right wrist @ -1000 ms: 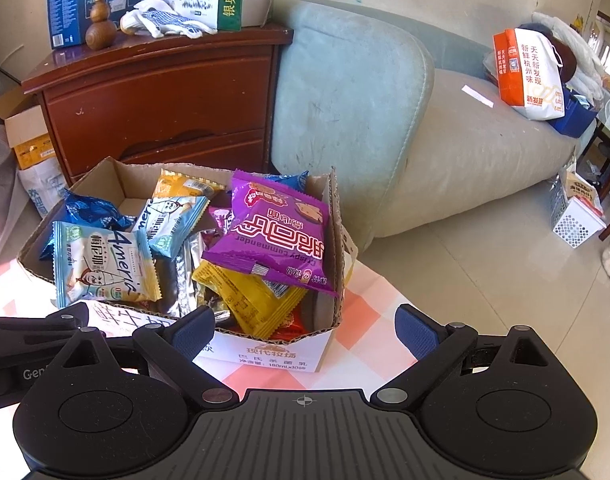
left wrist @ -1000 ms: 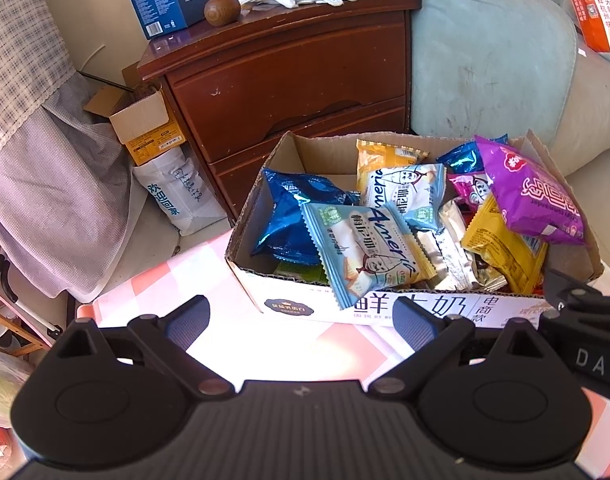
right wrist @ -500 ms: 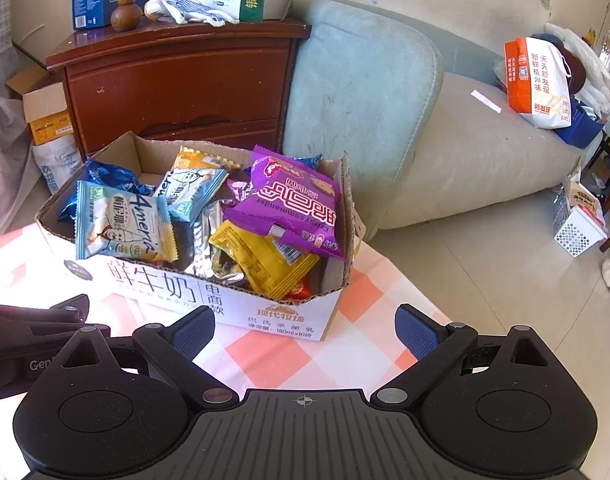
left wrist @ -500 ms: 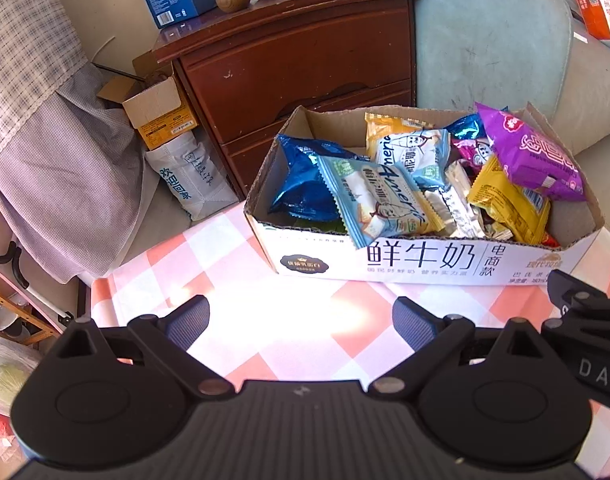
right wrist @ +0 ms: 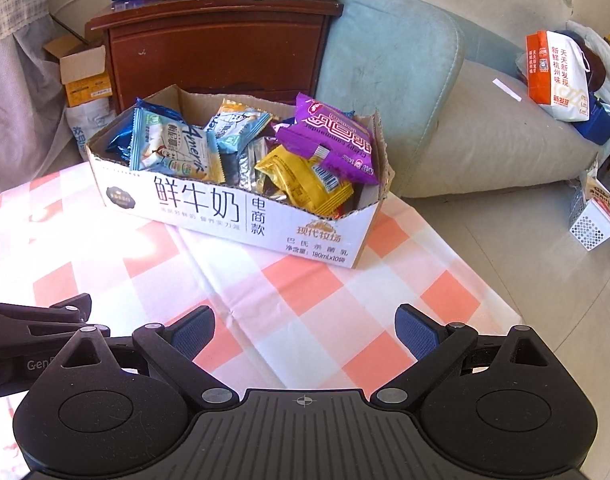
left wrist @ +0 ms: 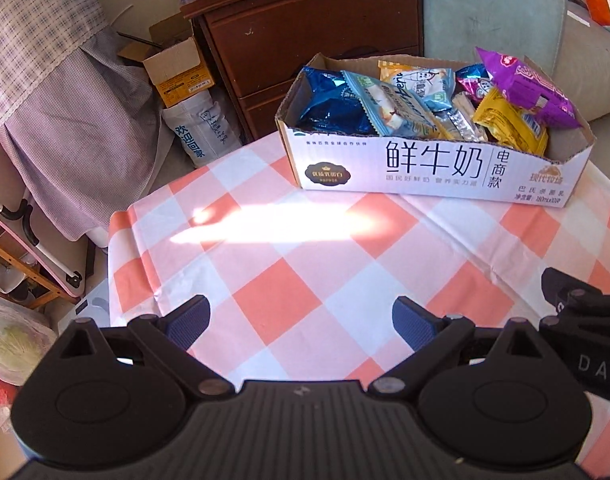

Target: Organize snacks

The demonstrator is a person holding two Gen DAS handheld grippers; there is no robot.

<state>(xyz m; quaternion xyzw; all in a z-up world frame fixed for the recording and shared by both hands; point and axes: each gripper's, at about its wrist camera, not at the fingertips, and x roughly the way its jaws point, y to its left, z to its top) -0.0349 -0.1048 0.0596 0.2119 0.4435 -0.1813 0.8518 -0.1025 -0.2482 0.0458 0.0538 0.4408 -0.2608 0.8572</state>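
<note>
- Black grippers first: your left gripper (left wrist: 301, 322) and right gripper (right wrist: 305, 326) hang spread and empty, pulled back since a second ago.
- Checked tablecloth (left wrist: 305, 264) now shows.
- Snacks sit in the milk carton box (right wrist: 241, 208) beyond; sorting looks finished.

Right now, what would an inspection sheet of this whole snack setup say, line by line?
Surface: checked tablecloth, orange and white, bare in front of the box, with a bright sun patch.
Job's things: cardboard box at the far side of the table, heaped with snack packets; purple packet on top at its right end, over a yellow packet; blue packet at its left end.
Clutter: nothing seen on the cloth.
Grippers: left gripper and right gripper both open, empty, short of the box.
Cables: nothing seen.
Surroundings: wooden dresser, sofa, small carton on the floor.
</note>
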